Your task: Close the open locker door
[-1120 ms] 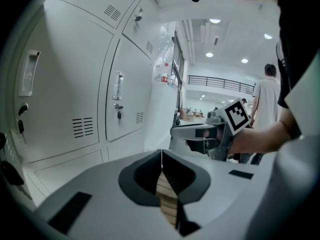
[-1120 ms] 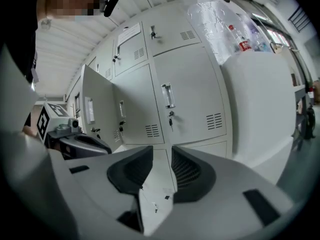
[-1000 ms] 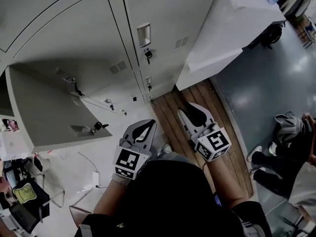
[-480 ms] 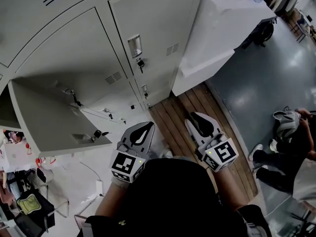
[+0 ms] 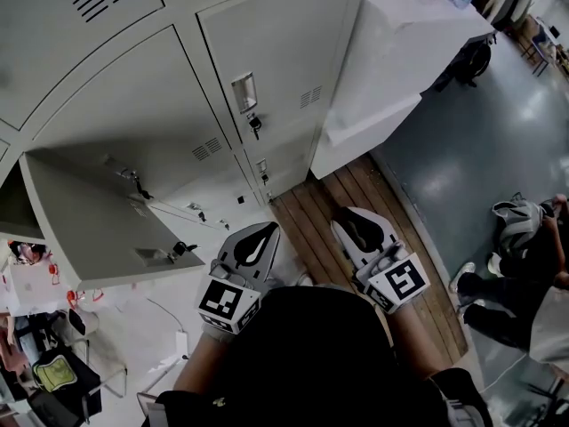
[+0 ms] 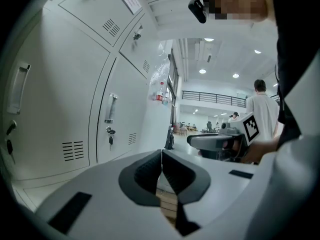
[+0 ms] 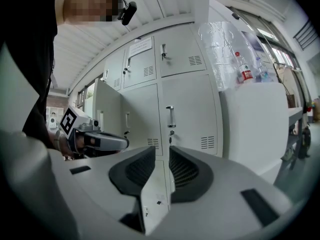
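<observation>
Closest in, the left gripper (image 5: 264, 229) is pinched fully closed on nothing. The right gripper (image 5: 348, 216) has been closing down to a small gap, also empty. Farther out at 10 o'clock, the grey locker door (image 5: 98, 225) is swung wide open, with a key (image 5: 182, 248) in its lock.

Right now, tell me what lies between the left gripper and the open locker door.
Nothing: in the head view only bare pale floor shows between the left gripper and the open locker door.
</observation>
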Demonstrator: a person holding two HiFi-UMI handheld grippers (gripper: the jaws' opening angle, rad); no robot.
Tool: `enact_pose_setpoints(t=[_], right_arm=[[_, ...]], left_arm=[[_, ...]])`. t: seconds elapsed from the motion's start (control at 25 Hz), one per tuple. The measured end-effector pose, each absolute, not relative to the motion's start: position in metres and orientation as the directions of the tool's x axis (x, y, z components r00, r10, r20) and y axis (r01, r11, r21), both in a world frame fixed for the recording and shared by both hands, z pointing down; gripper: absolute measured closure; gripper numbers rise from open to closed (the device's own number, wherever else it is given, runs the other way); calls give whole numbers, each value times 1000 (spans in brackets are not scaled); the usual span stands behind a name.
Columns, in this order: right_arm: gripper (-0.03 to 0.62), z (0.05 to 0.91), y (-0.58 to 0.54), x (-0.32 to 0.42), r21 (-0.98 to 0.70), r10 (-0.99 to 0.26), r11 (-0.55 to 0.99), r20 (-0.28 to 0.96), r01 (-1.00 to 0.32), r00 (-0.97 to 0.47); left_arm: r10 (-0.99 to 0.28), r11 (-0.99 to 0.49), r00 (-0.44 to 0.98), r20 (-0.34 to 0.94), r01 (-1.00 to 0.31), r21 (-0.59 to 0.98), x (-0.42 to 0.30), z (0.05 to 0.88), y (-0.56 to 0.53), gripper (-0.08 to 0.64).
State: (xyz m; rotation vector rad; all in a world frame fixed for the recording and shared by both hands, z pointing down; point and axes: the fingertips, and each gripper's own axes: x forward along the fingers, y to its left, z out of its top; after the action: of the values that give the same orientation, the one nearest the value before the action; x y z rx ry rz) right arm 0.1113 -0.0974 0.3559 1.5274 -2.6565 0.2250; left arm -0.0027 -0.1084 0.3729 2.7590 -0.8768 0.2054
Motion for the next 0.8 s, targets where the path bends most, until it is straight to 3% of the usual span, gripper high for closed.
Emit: enact_pose_setpoints(t=[0.8], right_arm=[[491, 354, -109, 108, -100, -863, 482, 114, -870, -492]], left_arm=[[-571, -783, 805, 162, -593, 186, -10, 351, -126, 538]])
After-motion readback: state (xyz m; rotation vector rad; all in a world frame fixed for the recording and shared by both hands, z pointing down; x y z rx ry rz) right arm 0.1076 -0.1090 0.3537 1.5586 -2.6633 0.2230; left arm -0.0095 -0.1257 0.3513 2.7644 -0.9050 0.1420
